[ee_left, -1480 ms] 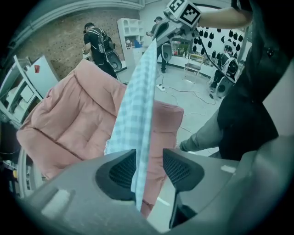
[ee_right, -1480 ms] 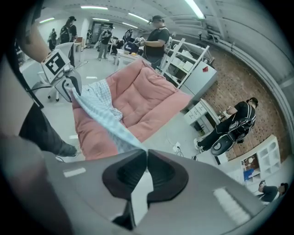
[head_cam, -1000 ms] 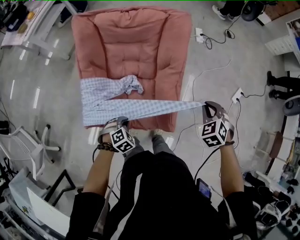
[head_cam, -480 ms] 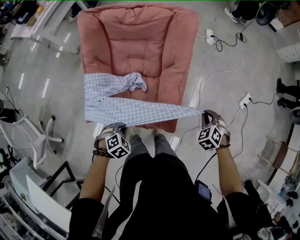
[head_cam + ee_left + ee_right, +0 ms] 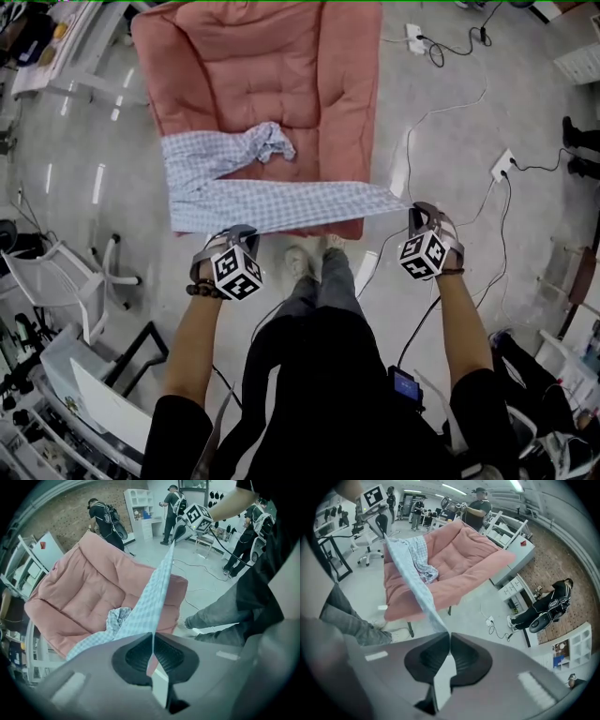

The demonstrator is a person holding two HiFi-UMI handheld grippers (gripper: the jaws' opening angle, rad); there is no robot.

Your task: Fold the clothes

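Observation:
A light blue checked garment [image 5: 272,206] lies across the near part of a pink padded cushion [image 5: 262,66]. One strip is pulled taut along the cushion's near edge between my two grippers. Its other part runs up the left side to a crumpled bunch [image 5: 267,142]. My left gripper [image 5: 231,236] is shut on the garment's left end, at the cushion's near left. My right gripper [image 5: 416,213] is shut on the right end, just off the cushion's near right corner. In the left gripper view the cloth [image 5: 151,597] runs out from the shut jaws; the right gripper view shows its cloth [image 5: 415,581] doing the same.
Cables and power strips [image 5: 503,165] lie on the floor right of the cushion. A white chair [image 5: 56,281] stands at the left and desks [image 5: 56,47] at the upper left. My shoes [image 5: 300,264] are by the cushion's near edge. People [image 5: 105,520] stand behind it.
My right gripper has sunk with the garment's end, so the taut strip sits lower along the cushion's near edge. The left gripper has hardly shifted. My feet have stepped back.

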